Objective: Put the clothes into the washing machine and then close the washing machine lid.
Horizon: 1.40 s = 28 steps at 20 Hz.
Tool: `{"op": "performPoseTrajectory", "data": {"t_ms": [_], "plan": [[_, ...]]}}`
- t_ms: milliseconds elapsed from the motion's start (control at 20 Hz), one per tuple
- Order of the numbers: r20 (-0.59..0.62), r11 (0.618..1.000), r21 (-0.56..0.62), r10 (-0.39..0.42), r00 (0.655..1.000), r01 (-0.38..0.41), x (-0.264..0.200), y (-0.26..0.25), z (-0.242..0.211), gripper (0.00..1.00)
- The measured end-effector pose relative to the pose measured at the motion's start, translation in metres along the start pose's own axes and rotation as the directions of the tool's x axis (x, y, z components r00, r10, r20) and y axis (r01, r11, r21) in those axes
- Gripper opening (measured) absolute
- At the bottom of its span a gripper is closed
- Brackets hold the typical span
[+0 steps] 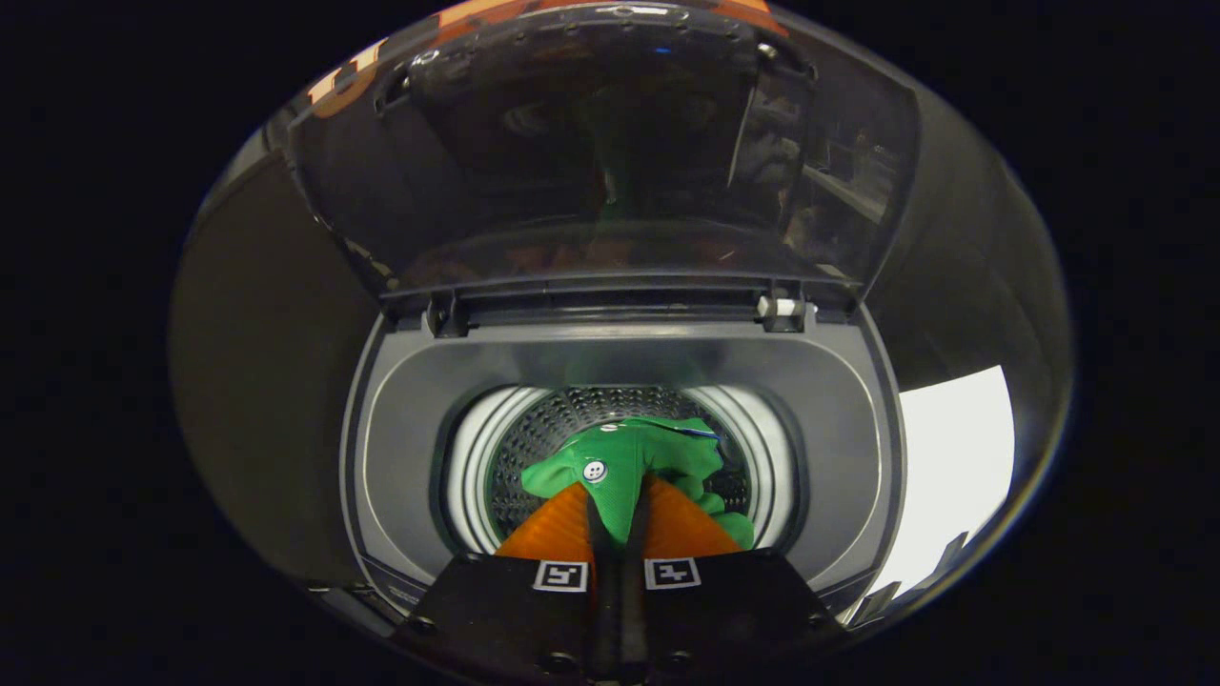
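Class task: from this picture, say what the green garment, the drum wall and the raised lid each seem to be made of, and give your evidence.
Garment, pinched in the gripper: soft woven cloth, folds and a sewn button. Drum: probably steel, shiny and perforated. Lid: likely tinted glass or plastic, glossy with reflections.

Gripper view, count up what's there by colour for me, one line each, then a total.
Green: 1, the garment, pinched between the closed fingers of the gripper over the drum.
Orange: 2, the fingers.
Grey: 1, the washing machine, with its lid raised.
Total: 4
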<state>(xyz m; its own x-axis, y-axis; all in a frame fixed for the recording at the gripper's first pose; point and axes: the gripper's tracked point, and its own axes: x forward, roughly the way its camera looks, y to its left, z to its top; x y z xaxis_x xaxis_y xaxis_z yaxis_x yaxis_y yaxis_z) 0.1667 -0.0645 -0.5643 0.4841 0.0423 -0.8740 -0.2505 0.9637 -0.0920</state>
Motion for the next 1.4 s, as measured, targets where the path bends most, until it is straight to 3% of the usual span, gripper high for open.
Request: {"op": "performPoseTrajectory", "data": {"t_ms": [200, 400, 550, 650, 800, 1400], "plan": [[-0.032, 0.999, -0.002, -0.045, 0.998, 0.045, 0.018, -0.002, -0.013, 0.09], [-0.041, 0.998, 0.013, -0.054, 0.998, 0.055, 0.019, 0.0, -0.024, 0.23], [-0.009, 0.998, 0.031, -0.061, 0.998, 0.061, 0.013, -0.001, -0.02, 0.54], [0.012, 0.997, 0.028, -0.071, 0.997, 0.07, 0.003, -0.003, -0.017, 0.59], [0.062, 0.996, 0.045, -0.084, 0.994, 0.082, -0.019, -0.006, -0.008, 0.98], [0.265, 0.992, 0.111, -0.082, 0.961, 0.055, -0.145, -0.036, 0.064, 1.0]]}}
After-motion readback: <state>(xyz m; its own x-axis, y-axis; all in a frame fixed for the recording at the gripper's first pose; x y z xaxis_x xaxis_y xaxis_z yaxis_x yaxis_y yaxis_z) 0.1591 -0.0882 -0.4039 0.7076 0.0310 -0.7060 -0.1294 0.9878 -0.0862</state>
